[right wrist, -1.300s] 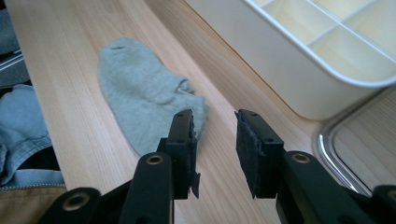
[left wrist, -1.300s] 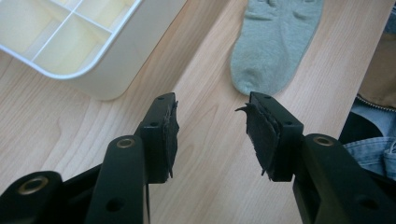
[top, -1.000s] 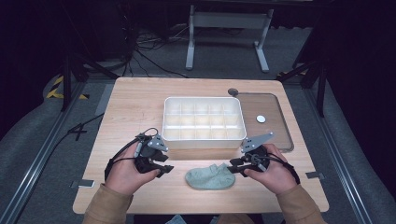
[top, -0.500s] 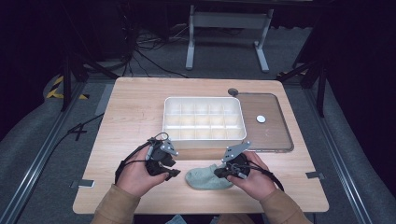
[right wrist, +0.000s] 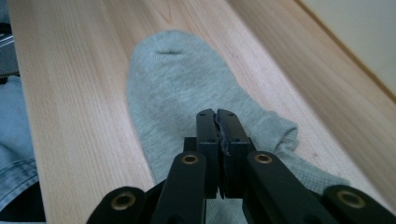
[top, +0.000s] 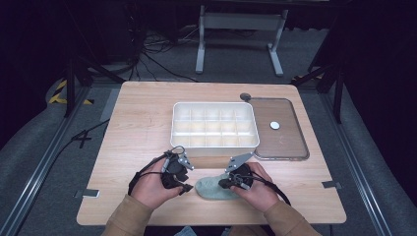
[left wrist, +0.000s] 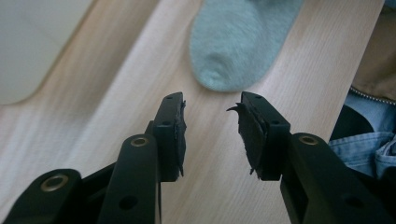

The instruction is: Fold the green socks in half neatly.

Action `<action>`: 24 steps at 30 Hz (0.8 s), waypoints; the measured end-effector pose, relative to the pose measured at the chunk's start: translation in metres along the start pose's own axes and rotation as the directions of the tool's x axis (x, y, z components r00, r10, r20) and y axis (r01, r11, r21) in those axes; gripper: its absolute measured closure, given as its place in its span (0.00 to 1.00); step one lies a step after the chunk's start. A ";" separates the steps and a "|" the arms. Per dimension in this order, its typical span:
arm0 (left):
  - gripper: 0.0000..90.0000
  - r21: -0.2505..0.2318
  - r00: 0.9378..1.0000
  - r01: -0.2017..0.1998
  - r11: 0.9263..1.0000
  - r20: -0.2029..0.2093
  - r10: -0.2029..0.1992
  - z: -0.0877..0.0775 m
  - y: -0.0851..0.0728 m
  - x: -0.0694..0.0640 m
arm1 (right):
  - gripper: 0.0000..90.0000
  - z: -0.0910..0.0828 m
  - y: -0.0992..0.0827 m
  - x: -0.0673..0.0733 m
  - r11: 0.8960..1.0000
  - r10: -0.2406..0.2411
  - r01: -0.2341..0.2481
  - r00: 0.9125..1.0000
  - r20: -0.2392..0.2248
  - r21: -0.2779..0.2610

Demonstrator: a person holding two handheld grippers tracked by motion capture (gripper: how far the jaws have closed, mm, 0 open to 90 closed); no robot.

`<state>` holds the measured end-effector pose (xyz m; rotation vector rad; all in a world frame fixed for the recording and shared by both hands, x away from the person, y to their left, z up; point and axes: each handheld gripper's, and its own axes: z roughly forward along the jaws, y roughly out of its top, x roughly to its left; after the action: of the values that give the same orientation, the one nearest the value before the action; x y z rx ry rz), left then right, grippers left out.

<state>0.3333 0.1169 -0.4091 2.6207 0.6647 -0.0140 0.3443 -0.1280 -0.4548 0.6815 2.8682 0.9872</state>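
The grey sock [top: 216,188] lies flat near the front edge of the table [top: 142,123], the right gripper [right wrist: 217,122] over it with jaws pressed together, the left gripper [left wrist: 210,128] just beside its toe with jaws spread.

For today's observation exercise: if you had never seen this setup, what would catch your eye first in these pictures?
First, the pale grey-green sock lying flat at the table's near edge, between two hand-held grippers. The right gripper has its jaws pressed together over the sock, though whether they pinch fabric is unclear, while the left gripper hangs open just short of the sock's toe. Behind them sits a white compartment tray, with a clear lid lying beside it.
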 end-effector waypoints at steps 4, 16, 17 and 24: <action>0.69 0.023 1.000 0.007 1.000 0.010 -0.007 0.008 -0.001 0.000 | 1.00 0.005 -0.002 0.000 1.000 0.001 -0.001 1.000 0.001 0.008; 0.81 0.114 0.999 -0.050 0.992 0.012 0.049 0.040 0.007 -0.005 | 1.00 0.005 -0.003 0.001 1.000 0.003 -0.003 1.000 -0.001 0.001; 0.83 0.114 0.999 -0.053 0.992 0.010 0.052 0.042 0.007 -0.007 | 1.00 0.005 -0.003 0.000 1.000 0.002 -0.002 1.000 -0.001 0.000; 0.96 0.127 0.997 -0.075 0.989 -0.004 0.076 0.044 0.012 -0.009 | 1.00 0.005 -0.004 0.003 1.000 -0.003 0.003 1.000 0.006 -0.002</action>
<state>0.3352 0.0852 -0.4432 2.7680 0.5852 -0.0223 0.3409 -0.1265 -0.4608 0.6784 2.8621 0.9851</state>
